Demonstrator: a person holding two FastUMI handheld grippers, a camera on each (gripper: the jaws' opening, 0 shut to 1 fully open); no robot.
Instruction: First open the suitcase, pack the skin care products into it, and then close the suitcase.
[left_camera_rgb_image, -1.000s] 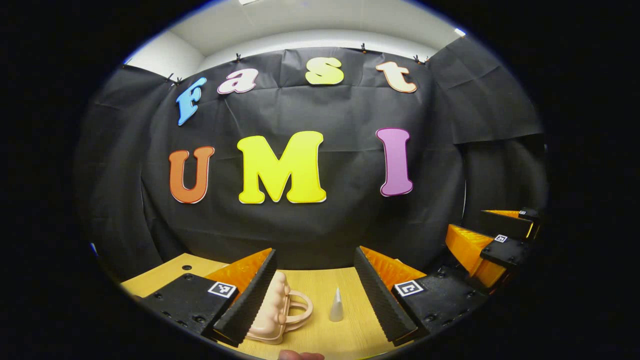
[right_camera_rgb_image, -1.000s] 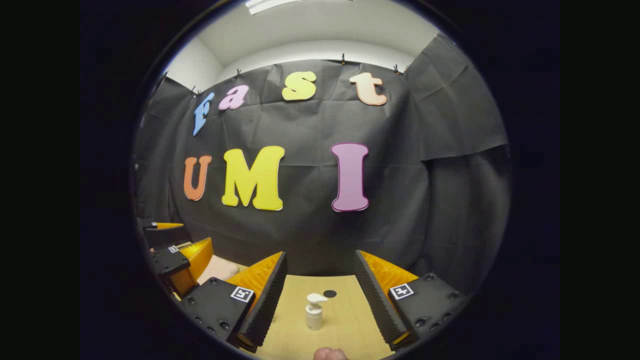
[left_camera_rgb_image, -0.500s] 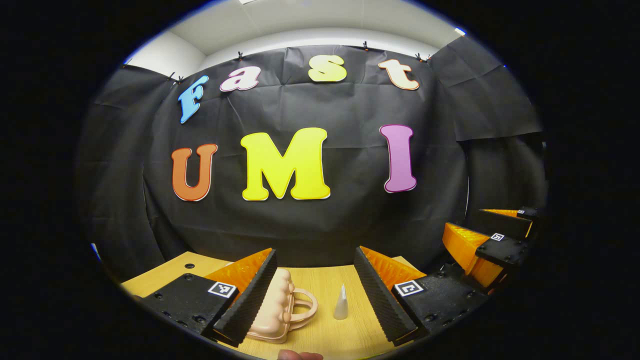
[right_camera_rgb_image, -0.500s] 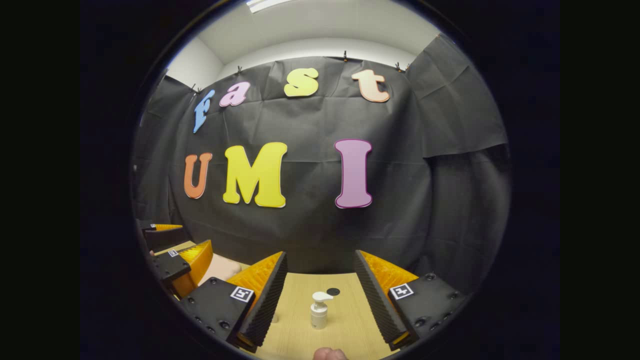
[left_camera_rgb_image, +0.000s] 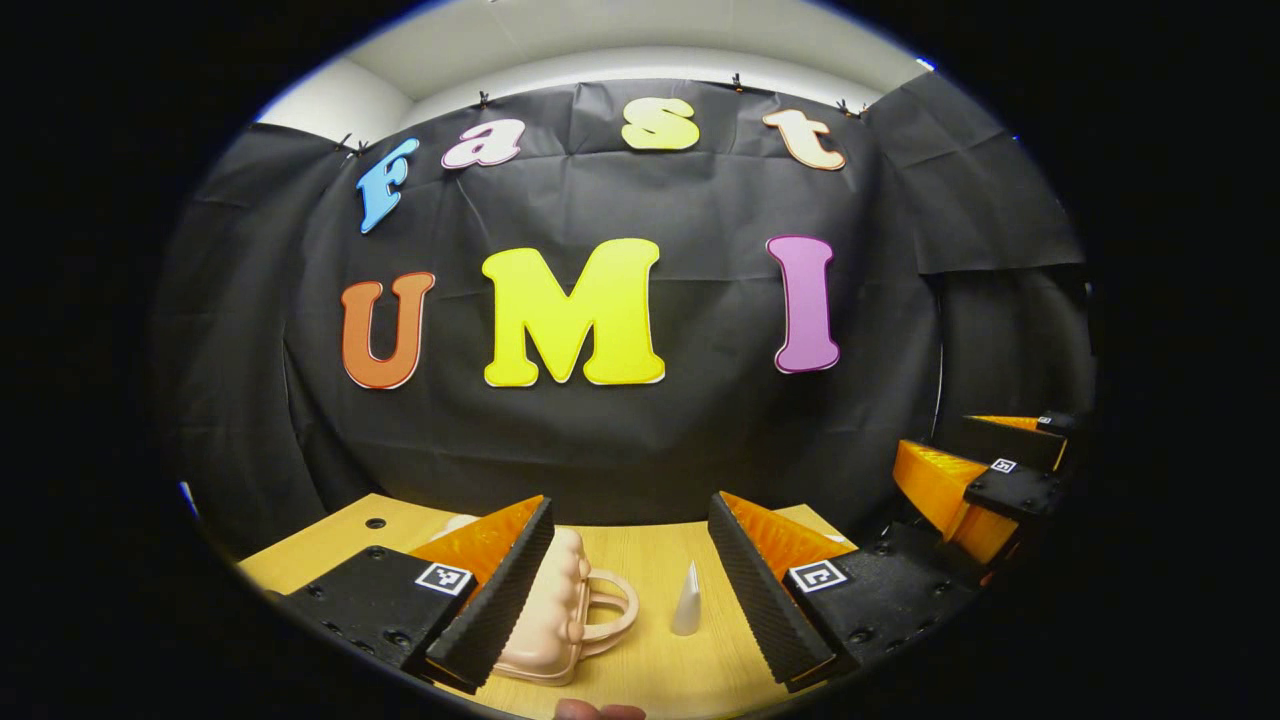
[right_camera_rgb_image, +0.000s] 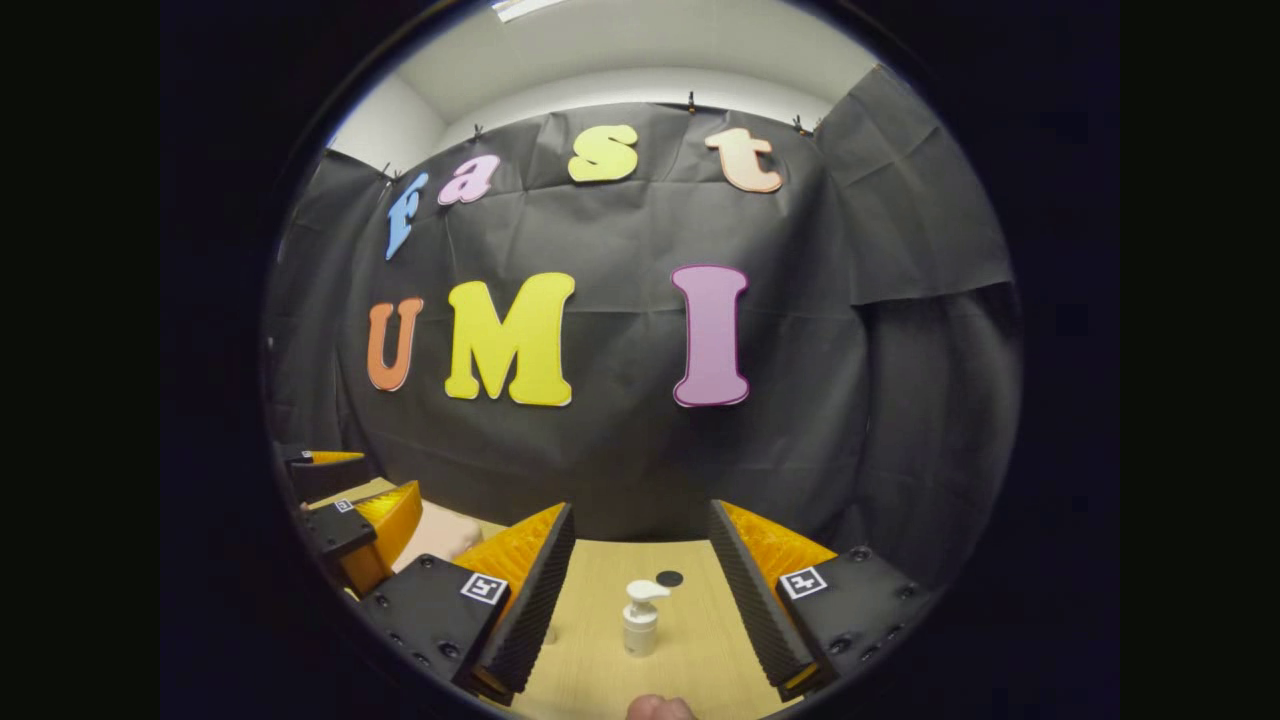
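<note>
Nothing is packed yet; the opening step is in hand. The closed suitcase (left_camera_rgb_image: 555, 615) lies on the worktop (left_camera_rgb_image: 640, 560) by the left hand-held gripper (left_camera_rgb_image: 625, 590), spread and empty. The right hand-held gripper (right_camera_rgb_image: 635, 600), also spread, faces the pump bottle (right_camera_rgb_image: 640, 620). Next, the lid needs gripping and lifting.

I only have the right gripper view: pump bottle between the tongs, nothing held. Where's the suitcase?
Observer: In the left gripper view, the peach suitcase lies on the table, partly behind the left tongs' own finger.
Operator: Open or closed?
Observer: Closed, as far as I can tell; its handle points toward the gap between the fingers.
Operator: Any other product besides the pump bottle?
Observer: Yes, a small white cone-shaped piece stands upright beside the handle, between the left tongs' open fingers.
</note>
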